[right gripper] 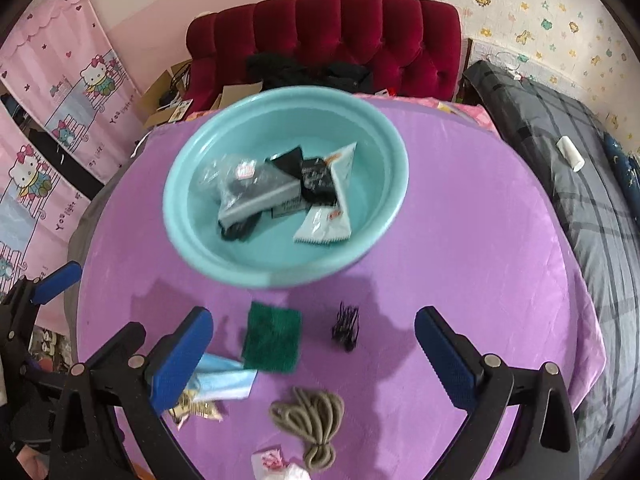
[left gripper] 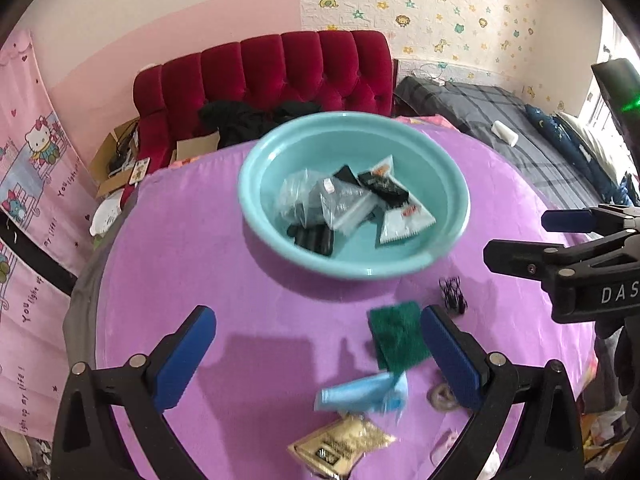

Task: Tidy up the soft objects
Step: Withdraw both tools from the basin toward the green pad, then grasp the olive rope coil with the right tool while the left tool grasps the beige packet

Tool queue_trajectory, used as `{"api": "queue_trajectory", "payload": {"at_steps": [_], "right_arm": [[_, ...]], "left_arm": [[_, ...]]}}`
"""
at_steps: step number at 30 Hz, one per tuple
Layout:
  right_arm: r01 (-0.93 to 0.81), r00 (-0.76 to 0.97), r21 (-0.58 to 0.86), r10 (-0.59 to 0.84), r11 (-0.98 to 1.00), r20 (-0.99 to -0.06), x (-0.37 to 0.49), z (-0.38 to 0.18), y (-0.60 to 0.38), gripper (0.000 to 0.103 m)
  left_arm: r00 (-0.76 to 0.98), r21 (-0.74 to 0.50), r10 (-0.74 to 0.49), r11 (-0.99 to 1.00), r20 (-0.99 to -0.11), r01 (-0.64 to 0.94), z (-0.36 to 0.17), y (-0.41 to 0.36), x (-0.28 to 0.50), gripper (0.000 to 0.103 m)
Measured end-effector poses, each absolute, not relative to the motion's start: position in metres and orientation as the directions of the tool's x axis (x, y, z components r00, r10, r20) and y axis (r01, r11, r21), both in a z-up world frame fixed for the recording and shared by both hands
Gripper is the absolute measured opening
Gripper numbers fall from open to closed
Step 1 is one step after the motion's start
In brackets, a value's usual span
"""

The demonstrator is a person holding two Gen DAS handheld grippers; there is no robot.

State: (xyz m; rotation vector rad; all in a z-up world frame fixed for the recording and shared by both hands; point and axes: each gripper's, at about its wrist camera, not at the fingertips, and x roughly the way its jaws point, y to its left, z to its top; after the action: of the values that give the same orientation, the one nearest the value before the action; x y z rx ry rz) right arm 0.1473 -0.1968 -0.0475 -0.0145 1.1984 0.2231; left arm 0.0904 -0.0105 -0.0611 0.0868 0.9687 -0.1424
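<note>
Purple-clothed round table (right gripper: 460, 240) in a pink bedroom, red tufted sofa (right gripper: 340, 36) beyond its far edge. Near edge: left gripper (left gripper: 318, 356) and right gripper (right gripper: 314, 356) both spread wide, empty, above loose items: gold packet (left gripper: 340, 446), coiled beige cord (right gripper: 314, 420), blue face mask (right gripper: 224, 382), green scouring pad (right gripper: 273, 336), black hair clip (right gripper: 346, 326). Toward the far edge, a teal basin (right gripper: 192, 216) holds plastic-bagged items and snack packets (right gripper: 324, 228).

The coiled cord (left gripper: 441, 397) is mostly hidden behind a left finger at four o'clock. The gold packet (left gripper: 340, 446) runs off the frame at six. The packets in the teal basin (right gripper: 224, 264) are smeared, their print unreadable.
</note>
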Motion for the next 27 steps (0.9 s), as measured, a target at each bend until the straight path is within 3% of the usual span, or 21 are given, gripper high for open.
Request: {"api": "queue_trajectory", "payload": {"at_steps": [27], "right_arm": [[-0.167, 0.265, 0.068, 0.111, 0.984, -0.958, 0.071, -0.121, -0.205, 0.103]], "left_arm": [[0.467, -0.010, -0.108, 0.978, -0.878, 0.206, -0.124, -0.010, 0.009, 0.103]]}}
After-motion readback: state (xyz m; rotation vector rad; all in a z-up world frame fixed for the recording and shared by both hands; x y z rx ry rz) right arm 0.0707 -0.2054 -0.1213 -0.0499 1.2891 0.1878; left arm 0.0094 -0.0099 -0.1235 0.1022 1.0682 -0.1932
